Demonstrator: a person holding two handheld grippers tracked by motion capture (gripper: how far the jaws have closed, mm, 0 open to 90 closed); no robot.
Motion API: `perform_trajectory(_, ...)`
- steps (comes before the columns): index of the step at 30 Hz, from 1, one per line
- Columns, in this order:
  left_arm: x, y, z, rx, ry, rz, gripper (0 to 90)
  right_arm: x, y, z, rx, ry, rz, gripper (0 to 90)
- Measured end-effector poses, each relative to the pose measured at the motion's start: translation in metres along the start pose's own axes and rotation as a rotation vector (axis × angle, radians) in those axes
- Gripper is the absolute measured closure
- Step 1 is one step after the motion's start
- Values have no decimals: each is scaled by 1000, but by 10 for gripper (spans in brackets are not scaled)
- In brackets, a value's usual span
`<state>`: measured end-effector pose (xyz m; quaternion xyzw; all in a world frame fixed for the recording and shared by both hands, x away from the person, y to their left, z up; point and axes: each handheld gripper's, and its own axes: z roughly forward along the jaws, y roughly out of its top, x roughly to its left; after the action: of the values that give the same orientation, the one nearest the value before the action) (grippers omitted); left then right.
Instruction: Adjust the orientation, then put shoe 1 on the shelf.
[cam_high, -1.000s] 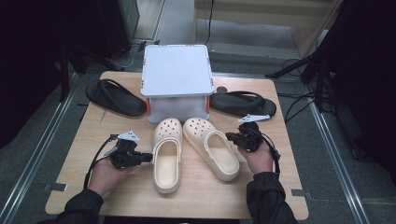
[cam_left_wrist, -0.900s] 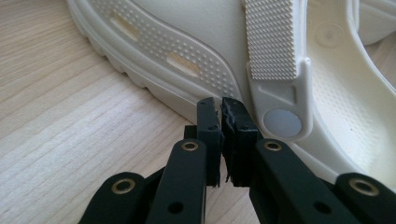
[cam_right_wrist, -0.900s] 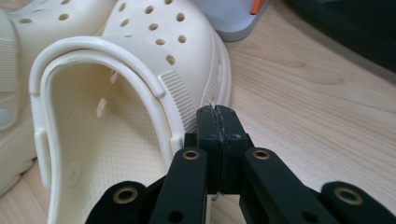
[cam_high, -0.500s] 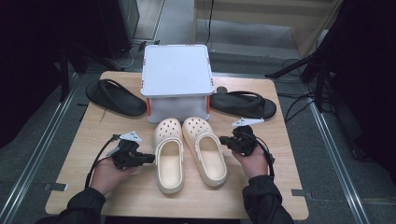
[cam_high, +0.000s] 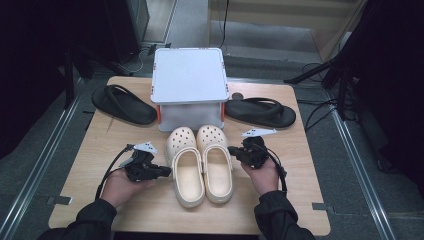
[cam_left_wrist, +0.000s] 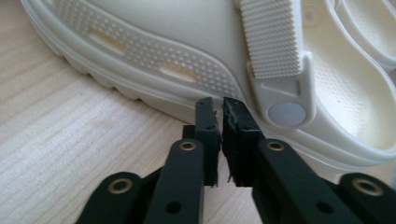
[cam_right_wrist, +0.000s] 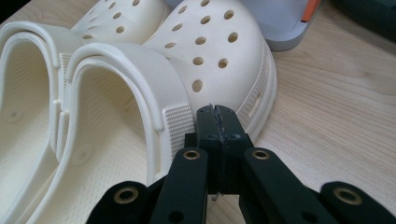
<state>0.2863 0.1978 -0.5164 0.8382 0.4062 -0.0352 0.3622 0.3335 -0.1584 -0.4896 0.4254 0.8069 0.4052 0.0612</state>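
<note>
Dark surroundings and a grey floor with metal rails are being seen around a pale wooden counter (cam_high: 125, 210). At its far middle a grey lidded storage box (cam_high: 188, 75) with orange latches is standing. A black slipper (cam_high: 122, 104) is lying to the left of the box, and a second black slipper (cam_high: 261, 111) is lying to the right of it.

Just near of the box, two cream clogs are being kept side by side, toes toward the box and heels toward the near edge. The left clog (cam_high: 186, 167) and the right clog (cam_high: 216, 160) are touching along their inner sides.

The left tool (cam_high: 167, 172) is being held level in the person's left hand (cam_high: 120, 187), its tips being pointed at the outer side of the left clog. In the left gripper view the left tool (cam_left_wrist: 218, 105) is being shown narrow: a thin gap is standing between the black pads, which have just been opening a little. Nothing is being held between them, and the tips are lying just beside the clog's sole edge, close to the strap rivet.

The right tool (cam_high: 231, 150) is being held in the right hand (cam_high: 262, 172) against the outer side of the right clog. In the right gripper view the right tool (cam_right_wrist: 217, 112) is being shown fully closed, pad against pad, with nothing between, its tips being set at the clog's side just by the ridged strap end.
</note>
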Motion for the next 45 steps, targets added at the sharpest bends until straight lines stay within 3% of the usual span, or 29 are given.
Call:
perform_trajectory(4, 4, 2, -7, -15, 3, -13, 790, -2, -2, -6, -21, -6, 21, 880)
perform_trajectory(7, 5, 5, -14, -26, -15, 6, 781, -2, -3, -12, -45, -11, 27, 848)
perform_trajectory(13, 9, 9, -25, -50, -6, 2, 636, 2, -6, -21, -79, -23, 27, 729)
perform_trajectory(14, 12, 12, -30, -83, 16, 2, 572, 7, -7, -25, -97, -24, 28, 690)
perform_trajectory(15, 14, 14, -32, -96, 14, -5, 538, 9, -8, -27, -101, -27, 20, 661)
perform_trajectory(24, 24, 25, -41, -103, 27, -8, 498, 35, -18, -33, -115, -13, 4, 590)
perform_trajectory(26, 26, 30, -45, -110, 24, -18, 525, 41, -20, -32, -111, -9, 6, 574)
perform_trajectory(29, 26, 36, -52, -125, 24, -3, 693, 50, -23, -28, -102, 3, 25, 562)
perform_trajectory(33, 28, 46, -63, -151, 29, 3, 823, 62, -27, -24, -89, 12, 22, 562)
perform_trajectory(38, 31, 57, -69, -135, 36, 12, 896, 72, -31, -18, -77, 20, 0, 559)
perform_trajectory(45, 40, 79, -77, -134, 20, 15, 896, 77, -32, -10, -55, 17, 8, 553)
